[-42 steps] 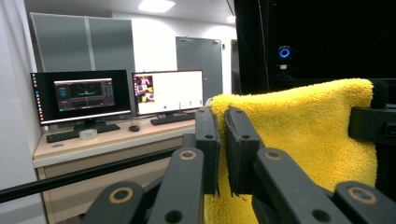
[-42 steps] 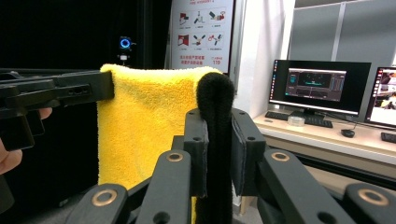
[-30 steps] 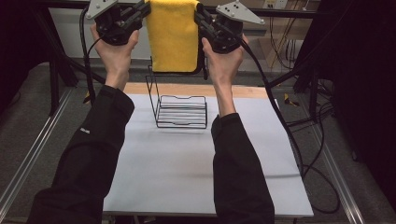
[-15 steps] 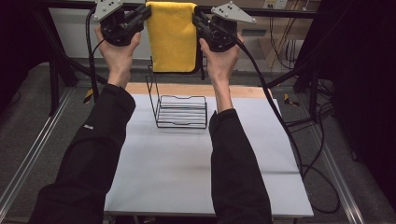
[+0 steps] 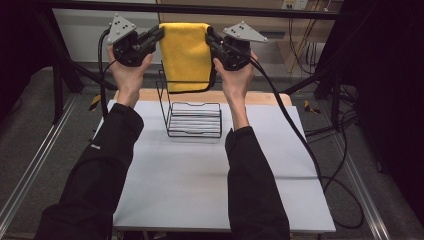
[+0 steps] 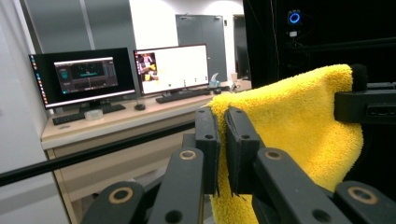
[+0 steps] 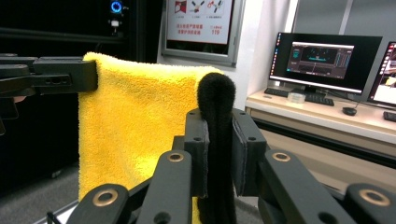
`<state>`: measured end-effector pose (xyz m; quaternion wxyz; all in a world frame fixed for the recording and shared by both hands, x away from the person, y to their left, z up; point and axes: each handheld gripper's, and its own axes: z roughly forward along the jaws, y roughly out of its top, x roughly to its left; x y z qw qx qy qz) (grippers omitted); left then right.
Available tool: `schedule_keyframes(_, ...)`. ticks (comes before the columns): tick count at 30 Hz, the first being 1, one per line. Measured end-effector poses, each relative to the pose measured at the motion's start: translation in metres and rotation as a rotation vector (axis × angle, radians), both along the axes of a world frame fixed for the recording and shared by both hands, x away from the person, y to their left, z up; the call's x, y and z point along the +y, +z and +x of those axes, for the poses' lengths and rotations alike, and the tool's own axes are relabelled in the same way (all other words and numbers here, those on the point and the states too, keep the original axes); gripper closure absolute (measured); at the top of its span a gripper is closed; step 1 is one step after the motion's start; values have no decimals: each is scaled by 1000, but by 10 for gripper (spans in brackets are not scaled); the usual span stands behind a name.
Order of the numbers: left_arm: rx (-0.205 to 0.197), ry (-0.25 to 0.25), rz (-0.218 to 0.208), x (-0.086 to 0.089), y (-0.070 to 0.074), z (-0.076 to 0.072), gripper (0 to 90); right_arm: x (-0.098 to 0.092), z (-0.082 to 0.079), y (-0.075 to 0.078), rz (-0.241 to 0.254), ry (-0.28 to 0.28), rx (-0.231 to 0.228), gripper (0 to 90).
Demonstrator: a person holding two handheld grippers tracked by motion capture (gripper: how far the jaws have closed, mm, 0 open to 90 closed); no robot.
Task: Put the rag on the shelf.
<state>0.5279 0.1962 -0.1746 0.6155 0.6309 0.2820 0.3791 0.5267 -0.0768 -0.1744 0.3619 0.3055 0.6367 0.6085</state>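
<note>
My left gripper and right gripper each clamp a top corner of the yellow towel, stretched between them. Below the grippers stands the wire rack on the counter. Lifting is done; draping over the rack remains.

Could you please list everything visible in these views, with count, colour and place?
towel: one, yellow with a black backing, held stretched in the air above the rack.
wire rack: one, black, at the far middle of the table.
table: one, white top with a wooden strip along the far edge.
monitors: two, dark frames, lit, on a desk in the background.
keyboards: two, black, in front of the monitors.
left tool: one, black, shut on the towel's left top corner.
right tool: one, black, shut on the right top corner.
sleeves: two, black.
</note>
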Motion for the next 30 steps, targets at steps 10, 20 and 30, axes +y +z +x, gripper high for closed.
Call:
schedule_keyframes(10, 16, -19, 28, 2, -15, -2, 843, 2, -2, -18, -16, -6, 40, 788)
schedule_keyframes(20, 40, -24, 52, 0, -30, -1, 843, -1, -2, -31, -40, -11, 80, 787)
schedule_keyframes(30, 55, -25, 43, 3, -41, -1, 843, 2, 0, -44, -52, -5, 100, 787)
